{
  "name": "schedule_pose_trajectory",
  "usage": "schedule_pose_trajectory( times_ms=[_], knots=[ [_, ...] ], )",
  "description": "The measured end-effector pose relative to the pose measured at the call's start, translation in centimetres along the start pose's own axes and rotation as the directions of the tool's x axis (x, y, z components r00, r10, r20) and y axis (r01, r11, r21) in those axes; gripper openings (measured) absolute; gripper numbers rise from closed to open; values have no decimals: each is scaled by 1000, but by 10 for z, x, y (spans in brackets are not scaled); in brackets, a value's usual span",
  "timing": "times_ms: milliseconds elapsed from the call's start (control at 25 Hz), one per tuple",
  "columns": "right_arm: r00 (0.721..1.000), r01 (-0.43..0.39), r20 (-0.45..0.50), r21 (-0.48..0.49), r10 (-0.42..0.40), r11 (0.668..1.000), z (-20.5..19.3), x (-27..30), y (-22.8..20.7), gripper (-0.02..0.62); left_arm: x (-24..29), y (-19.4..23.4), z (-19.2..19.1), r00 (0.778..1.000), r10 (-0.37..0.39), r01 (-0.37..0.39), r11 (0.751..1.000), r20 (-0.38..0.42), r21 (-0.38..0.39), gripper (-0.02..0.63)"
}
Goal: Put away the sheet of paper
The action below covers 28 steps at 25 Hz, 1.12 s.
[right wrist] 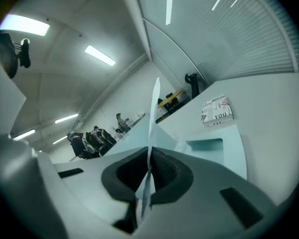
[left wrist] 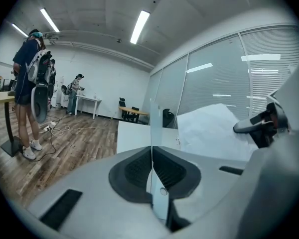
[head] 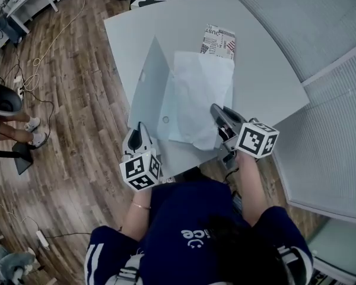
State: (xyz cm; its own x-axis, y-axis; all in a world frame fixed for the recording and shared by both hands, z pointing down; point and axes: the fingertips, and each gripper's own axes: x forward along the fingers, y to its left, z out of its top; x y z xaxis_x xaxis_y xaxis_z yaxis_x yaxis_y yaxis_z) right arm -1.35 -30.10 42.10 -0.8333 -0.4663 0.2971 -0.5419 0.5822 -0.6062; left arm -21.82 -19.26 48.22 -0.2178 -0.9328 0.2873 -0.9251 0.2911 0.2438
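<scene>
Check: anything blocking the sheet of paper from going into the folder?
Nothing visible. The left gripper holds the folder open by its lifted cover, and the right gripper holds the sheet of paper over the opening. The printed booklet lies beyond the folder's far end.

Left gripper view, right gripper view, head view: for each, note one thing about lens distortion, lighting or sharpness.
Left gripper view: strong fisheye inside a dark round border; the ceiling strip lights glare white. Right gripper view: same fisheye, the blinds curve, and the distant people are small and indistinct. Head view: even light, no hard shadows on the table.
</scene>
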Motion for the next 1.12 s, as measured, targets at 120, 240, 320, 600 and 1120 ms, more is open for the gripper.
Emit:
schedule_pose_trajectory(
  times_ms=[120,240,320,600,1120],
  knots=[
    [986,123,-116,-7,-123,992,-24,19,-37,8,-2,2,1,1000,12,-12,1000,-1,4,11],
    [956,183,-223,-62,-192,981,-44,35,-57,8,-2,4,2,1000,28,-28,1000,-3,9,11],
    [926,219,-292,-96,-238,971,-57,45,-73,8,-1,6,2,999,38,-38,999,-6,12,11],
    [840,269,-457,-117,-293,956,-95,73,-117,8,3,4,-2,998,68,-67,997,-12,35,11],
    [810,346,-459,-129,-365,929,-85,101,-150,8,1,0,0,996,90,-89,994,-12,65,11]
  ],
)
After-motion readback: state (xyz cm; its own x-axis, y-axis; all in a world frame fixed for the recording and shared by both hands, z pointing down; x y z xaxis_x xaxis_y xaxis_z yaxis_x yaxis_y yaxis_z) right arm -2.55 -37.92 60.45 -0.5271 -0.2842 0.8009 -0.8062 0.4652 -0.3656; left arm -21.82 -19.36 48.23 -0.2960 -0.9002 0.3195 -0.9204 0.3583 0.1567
